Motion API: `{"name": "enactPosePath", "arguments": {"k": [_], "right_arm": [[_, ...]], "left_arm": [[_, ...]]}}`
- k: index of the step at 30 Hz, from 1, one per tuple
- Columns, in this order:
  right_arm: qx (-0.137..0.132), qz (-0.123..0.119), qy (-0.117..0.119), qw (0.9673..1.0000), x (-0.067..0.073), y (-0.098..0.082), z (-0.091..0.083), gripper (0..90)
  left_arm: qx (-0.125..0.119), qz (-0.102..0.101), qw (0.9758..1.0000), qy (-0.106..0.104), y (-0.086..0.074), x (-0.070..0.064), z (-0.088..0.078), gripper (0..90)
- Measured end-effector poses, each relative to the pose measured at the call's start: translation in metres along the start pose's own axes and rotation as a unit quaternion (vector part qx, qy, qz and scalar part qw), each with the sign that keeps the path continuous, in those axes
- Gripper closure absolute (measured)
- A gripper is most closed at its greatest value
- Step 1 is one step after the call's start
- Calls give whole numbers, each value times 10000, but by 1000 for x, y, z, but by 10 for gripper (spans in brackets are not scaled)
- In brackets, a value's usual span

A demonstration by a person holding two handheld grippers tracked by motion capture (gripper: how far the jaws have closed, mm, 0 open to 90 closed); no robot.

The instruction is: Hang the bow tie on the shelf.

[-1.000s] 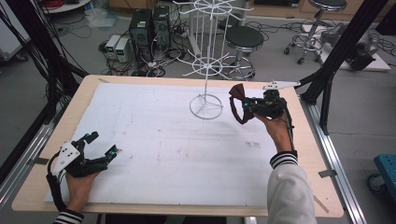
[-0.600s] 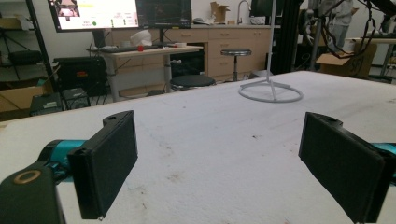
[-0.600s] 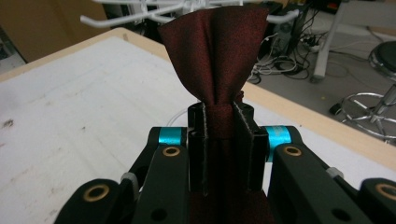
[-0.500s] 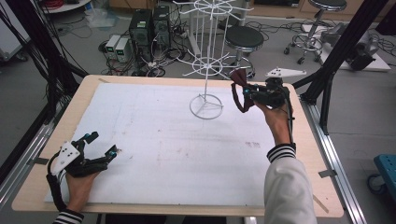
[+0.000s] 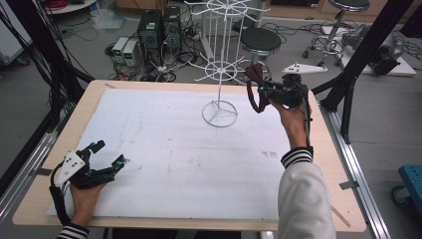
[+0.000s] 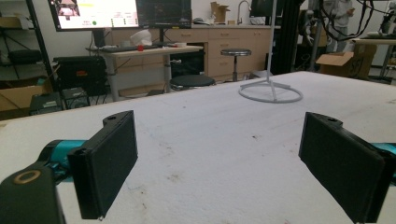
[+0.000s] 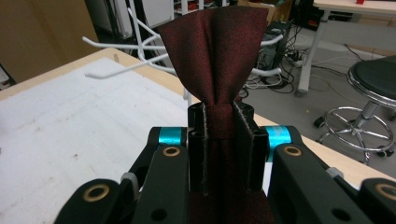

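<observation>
R: my right gripper (image 5: pixel 261 89) is clenched on the dark red bow tie (image 7: pixel 219 60) at its knot, held up beside the white wire rack (image 5: pixel 219 74) | L: left gripper (image 5: pixel 107 157) rests released on the table (image 5: pixel 174 149) | step: I judge hanging | next: loop onto a rack arm

No text, label, brand or number is legible on anything here.
</observation>
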State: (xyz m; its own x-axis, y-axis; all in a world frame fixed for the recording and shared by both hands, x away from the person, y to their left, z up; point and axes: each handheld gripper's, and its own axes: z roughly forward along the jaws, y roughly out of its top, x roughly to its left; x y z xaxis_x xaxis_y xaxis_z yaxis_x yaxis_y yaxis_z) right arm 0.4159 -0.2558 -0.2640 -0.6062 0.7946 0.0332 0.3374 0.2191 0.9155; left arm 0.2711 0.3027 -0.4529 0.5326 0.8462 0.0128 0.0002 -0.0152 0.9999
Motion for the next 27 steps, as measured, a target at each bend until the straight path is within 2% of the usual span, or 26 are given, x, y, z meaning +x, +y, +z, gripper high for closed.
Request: {"name": "enactPosePath", "arguments": {"k": [13, 18, 27], "right_arm": [[-118, 7, 74, 9999, 7, 14, 1, 770], [-125, -92, 90, 9998, 14, 21, 4, 770], [-142, 19, 154, 9998, 20, 24, 12, 770]], "left_arm": [[10, 16, 10000, -5, 0, 0, 0, 119], [14, 19, 10000, -5, 0, 0, 0, 119], [14, 21, 10000, -5, 0, 0, 0, 119]]}}
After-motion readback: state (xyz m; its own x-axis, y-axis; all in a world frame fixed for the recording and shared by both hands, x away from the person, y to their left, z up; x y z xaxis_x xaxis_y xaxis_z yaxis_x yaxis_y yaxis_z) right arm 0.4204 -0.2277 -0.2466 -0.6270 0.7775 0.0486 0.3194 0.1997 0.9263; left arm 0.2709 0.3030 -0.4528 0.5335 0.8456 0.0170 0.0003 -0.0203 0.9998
